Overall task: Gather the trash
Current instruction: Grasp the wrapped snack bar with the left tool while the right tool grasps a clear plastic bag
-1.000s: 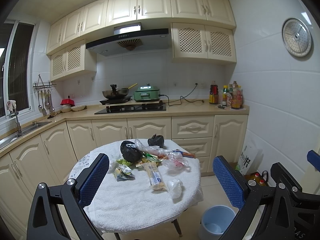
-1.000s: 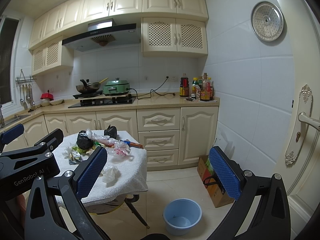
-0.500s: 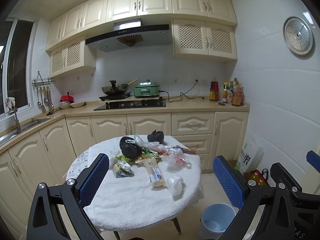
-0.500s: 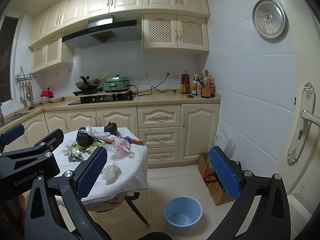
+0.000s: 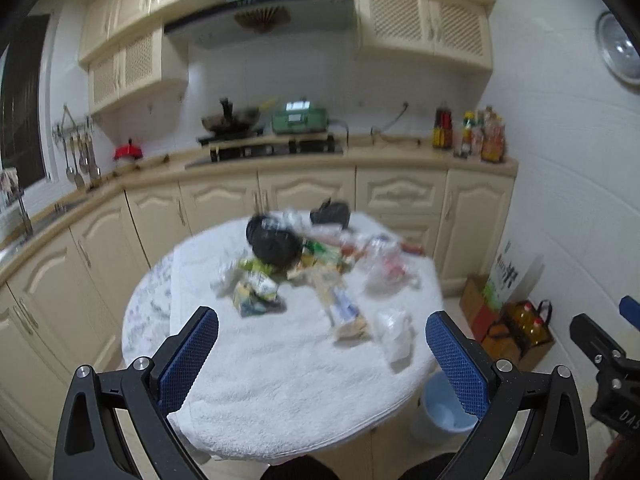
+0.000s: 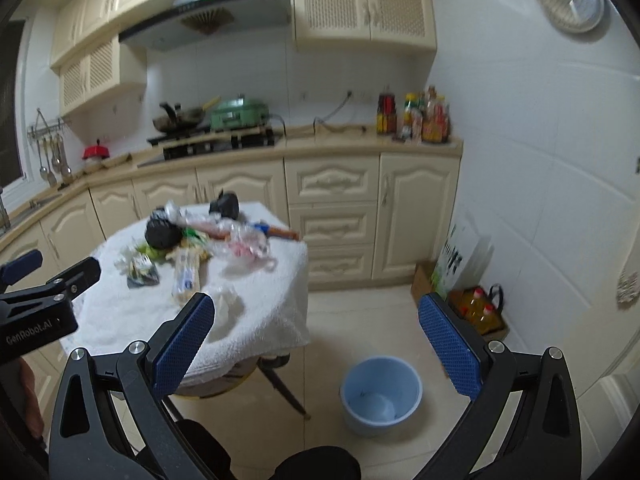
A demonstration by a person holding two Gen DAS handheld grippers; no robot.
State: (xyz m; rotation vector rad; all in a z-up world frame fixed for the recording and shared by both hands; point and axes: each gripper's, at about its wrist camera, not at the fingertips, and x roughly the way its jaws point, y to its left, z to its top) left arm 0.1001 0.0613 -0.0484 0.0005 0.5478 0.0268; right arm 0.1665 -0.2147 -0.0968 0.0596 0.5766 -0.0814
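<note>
I hold my left tool [image 5: 322, 354] over the near edge of the towel-covered counter [image 5: 280, 392], fingers spread wide and empty, so I can drop onto any piece. The trash [image 5: 312, 268] sits heaped toward twelve o'clock on the towel. My right tool [image 6: 316, 344], likewise spread and empty, hangs off the counter's side above the floor, with the blue bin [image 6: 380, 394] at six o'clock, ready to receive.

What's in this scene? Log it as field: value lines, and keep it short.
surface: round table draped in a white towel
trash: wrappers, plastic bags and black bag piled on it
bin: blue bucket on the floor, looks empty
left gripper: open, holds nothing
right gripper: open, holds nothing
progress: nothing collected yet
</note>
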